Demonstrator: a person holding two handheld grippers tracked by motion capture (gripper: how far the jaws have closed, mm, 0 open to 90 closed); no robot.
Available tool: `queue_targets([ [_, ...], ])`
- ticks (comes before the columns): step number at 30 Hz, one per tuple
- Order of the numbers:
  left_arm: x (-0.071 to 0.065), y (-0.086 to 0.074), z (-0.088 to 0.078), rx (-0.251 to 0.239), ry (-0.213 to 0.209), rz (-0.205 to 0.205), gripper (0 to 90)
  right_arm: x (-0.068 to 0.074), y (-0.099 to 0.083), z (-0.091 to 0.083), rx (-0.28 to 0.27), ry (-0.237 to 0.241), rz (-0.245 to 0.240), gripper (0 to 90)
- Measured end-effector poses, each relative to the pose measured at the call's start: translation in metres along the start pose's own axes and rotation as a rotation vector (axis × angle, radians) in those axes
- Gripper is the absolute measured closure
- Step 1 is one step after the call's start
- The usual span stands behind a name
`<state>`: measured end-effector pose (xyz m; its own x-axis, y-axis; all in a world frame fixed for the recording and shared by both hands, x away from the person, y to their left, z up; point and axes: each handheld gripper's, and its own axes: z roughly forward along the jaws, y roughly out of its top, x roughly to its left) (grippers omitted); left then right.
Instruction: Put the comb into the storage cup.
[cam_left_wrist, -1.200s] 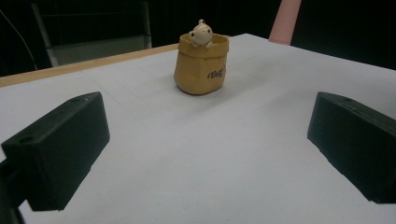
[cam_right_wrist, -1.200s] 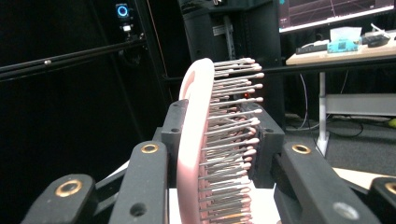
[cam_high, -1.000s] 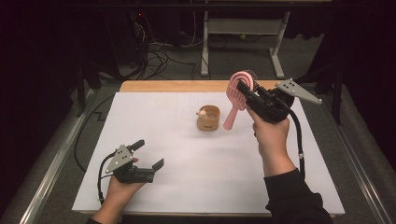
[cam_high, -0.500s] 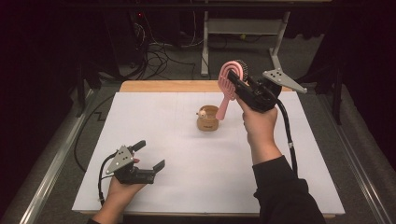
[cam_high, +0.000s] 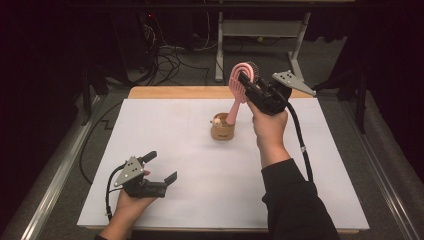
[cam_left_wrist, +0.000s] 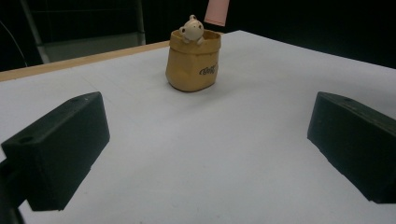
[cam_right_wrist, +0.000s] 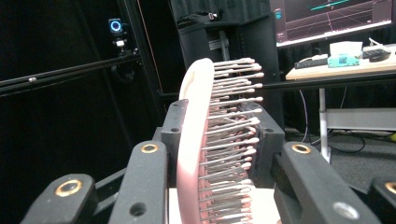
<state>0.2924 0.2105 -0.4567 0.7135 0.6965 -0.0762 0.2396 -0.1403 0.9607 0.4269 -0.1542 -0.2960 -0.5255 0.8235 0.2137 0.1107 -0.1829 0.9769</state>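
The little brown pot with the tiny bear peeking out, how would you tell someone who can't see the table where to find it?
Look at the white table top and go towards its far wooden edge: the pot stands a bit right of the middle. It is tan, crumpled like a paper bag, with a cream bear figure at its rim. The handle end of the pink hairbrush, held by the right tongs, hangs just above it.

Unreadable script lettering on pot (cam_left_wrist: 193, 65)

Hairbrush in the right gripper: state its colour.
Pink hairbrush, with pale-tipped bristles; the high view shows it best.
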Motion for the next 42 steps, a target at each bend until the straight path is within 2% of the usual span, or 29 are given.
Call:
queue_targets([
  [19, 0.002, -0.001, -0.001, -0.007, 0.007, -0.014, 0.0, -0.002, -0.015, 0.025, 0.008, -0.006, 0.012, 66.8],
  [42, 0.002, -0.001, -0.003, -0.005, 0.016, -0.011, 0.0, 0.006, -0.035, 0.039, 0.029, -0.009, 0.004, 66.8],
])
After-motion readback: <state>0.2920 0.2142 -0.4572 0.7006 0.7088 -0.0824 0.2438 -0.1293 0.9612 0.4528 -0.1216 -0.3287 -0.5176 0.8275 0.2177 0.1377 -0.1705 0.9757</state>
